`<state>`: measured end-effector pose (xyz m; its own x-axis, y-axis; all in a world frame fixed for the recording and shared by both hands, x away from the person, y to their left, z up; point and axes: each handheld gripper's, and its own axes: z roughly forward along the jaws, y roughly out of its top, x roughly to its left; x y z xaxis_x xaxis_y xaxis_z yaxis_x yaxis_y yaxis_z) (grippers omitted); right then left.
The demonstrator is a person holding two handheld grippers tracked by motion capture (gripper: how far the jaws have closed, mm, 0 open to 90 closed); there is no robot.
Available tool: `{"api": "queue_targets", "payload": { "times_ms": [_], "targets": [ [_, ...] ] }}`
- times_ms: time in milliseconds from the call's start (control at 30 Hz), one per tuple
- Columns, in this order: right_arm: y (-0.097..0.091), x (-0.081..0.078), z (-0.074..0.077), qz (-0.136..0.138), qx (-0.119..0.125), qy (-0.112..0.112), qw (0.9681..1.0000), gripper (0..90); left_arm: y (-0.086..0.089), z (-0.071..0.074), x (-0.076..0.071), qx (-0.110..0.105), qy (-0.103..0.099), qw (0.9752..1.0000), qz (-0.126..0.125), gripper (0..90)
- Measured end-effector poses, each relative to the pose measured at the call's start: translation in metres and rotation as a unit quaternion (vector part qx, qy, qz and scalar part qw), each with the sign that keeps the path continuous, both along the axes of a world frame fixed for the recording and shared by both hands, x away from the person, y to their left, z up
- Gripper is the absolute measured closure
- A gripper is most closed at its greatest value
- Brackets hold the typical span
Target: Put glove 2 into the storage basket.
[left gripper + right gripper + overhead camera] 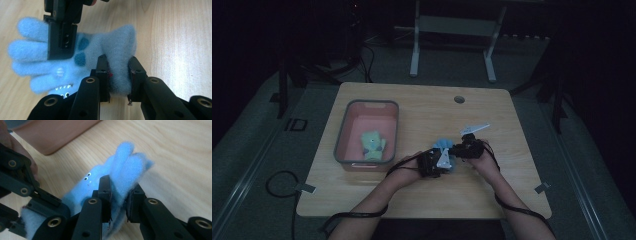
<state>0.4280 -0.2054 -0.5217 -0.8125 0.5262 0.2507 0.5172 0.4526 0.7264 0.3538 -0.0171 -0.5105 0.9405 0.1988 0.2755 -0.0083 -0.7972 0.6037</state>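
Observation:
A light blue fleece glove [117,50] with dark spots and a stitched toothy face hangs just above the wooden table [422,110], held between both grippers. My left gripper [119,75] is shut on its cuff end, the fleece squeezed between the pads. My right gripper [120,197] is shut on the bunched finger end of the glove [125,162]. In the high view the glove [443,144] shows between the left gripper [443,160] and the right gripper [457,148], near the table's middle right. The right gripper's jaw [61,37] reaches in from above in the left gripper view.
A grey bin [343,131] with a pink inside stands at the table's left and holds a green glove [373,144]. A round cable hole [459,99] sits near the far edge. Cables trail off the front edge. A white stand's legs [452,45] rise beyond the table.

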Motion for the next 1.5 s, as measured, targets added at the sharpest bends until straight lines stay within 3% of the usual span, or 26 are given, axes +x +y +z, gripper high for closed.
{"api": "queue_targets", "payload": {
  "times_ms": [167, 600, 1200, 1500],
  "targets": [
    [0.008, 0.002, 0.015, 0.003, 0.021, -0.005, 0.9998, 77.3, 0.011, 0.017, -0.001, 0.005, -0.013, 0.9999, 0.006, 75.1],
    [0.035, 0.008, 0.055, 0.014, 0.029, -0.032, 0.999, 77.4, 0.035, 0.05, -0.001, 0.005, -0.035, 0.999, 0.026, 75.2],
    [0.078, 0.014, 0.08, 0.039, 0.039, -0.047, 0.9973, 77.4, 0.073, 0.071, -0.005, 0.01, -0.054, 0.997, 0.055, 75.1],
    [0.102, 0.014, 0.084, 0.051, 0.04, -0.054, 0.9964, 77.5, 0.093, 0.075, -0.01, 0.016, -0.056, 0.9957, 0.072, 75.2]
  ]
}}
